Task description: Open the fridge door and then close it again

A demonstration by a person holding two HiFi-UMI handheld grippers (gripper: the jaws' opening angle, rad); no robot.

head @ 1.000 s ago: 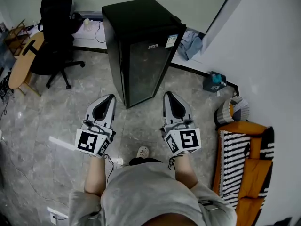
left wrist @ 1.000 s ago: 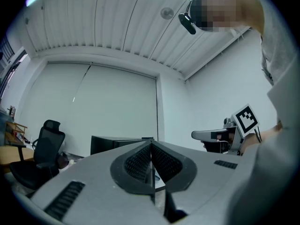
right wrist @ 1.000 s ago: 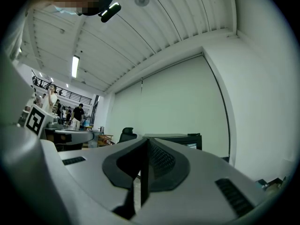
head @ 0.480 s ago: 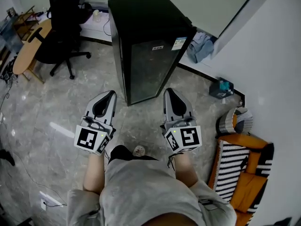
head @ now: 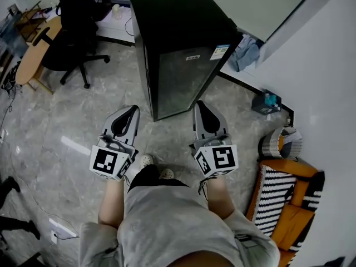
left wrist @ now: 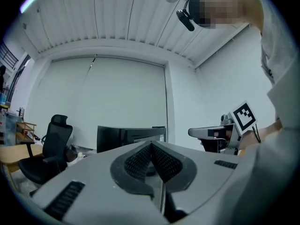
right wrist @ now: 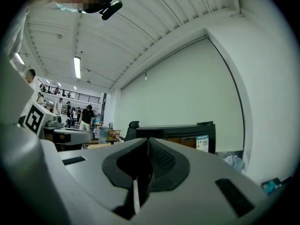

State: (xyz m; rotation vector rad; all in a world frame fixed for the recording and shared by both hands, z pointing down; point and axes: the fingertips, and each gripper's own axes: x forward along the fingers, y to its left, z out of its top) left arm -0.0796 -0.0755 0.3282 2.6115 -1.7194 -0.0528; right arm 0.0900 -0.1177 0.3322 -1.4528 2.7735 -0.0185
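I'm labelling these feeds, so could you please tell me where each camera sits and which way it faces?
Head view: on the person's head, facing steeply down at the fridge and floor; shows left gripper, right gripper, forearms, shirt, shoes.
Left gripper view: on the left gripper, facing level along its shut jaws toward the fridge; right gripper and shirt show at right.
Right gripper view: on the right gripper, facing level along its shut jaws toward the fridge; left gripper shows at left.
Shared: all three see the fridge.

Fridge is recorded as black; floor as grey, marbled; office chair as black; cushion as black-and-white striped, orange-edged.
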